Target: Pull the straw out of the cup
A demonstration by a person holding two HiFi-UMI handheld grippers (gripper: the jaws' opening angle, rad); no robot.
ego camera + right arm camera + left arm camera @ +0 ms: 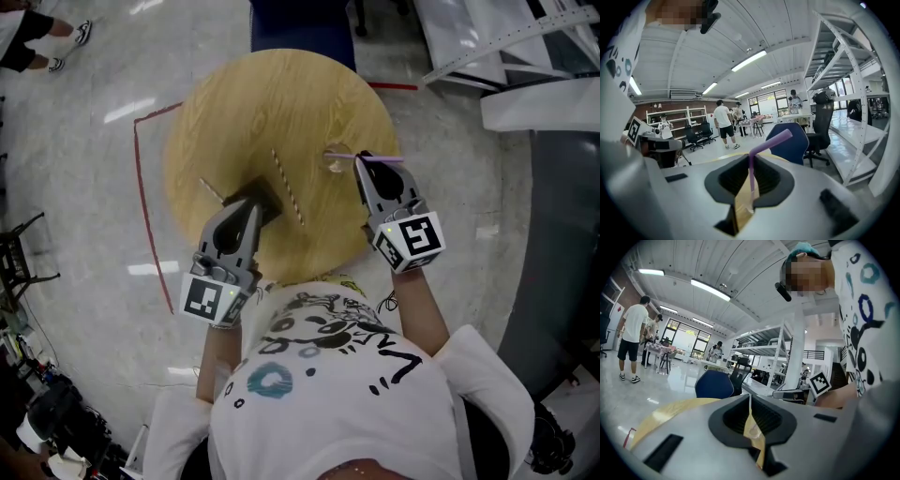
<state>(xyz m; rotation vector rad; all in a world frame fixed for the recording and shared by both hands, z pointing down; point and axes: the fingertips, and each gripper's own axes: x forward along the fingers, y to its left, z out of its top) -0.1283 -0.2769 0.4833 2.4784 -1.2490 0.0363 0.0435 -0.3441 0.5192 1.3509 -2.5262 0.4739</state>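
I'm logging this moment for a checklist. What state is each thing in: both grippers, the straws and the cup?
Right gripper: shut on the purple straw.
Purple straw: gripped below its bend, lower end at the cup.
Cup: standing on the table.
Left gripper: shut, nothing seen between its jaws.
Striped straw: lying loose on the table.
Short straw: lying loose near the left gripper.

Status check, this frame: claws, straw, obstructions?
Right claw shut on purple straw. Straw end at cup, not clearly out. Left claw shut over table. Nothing blocking.
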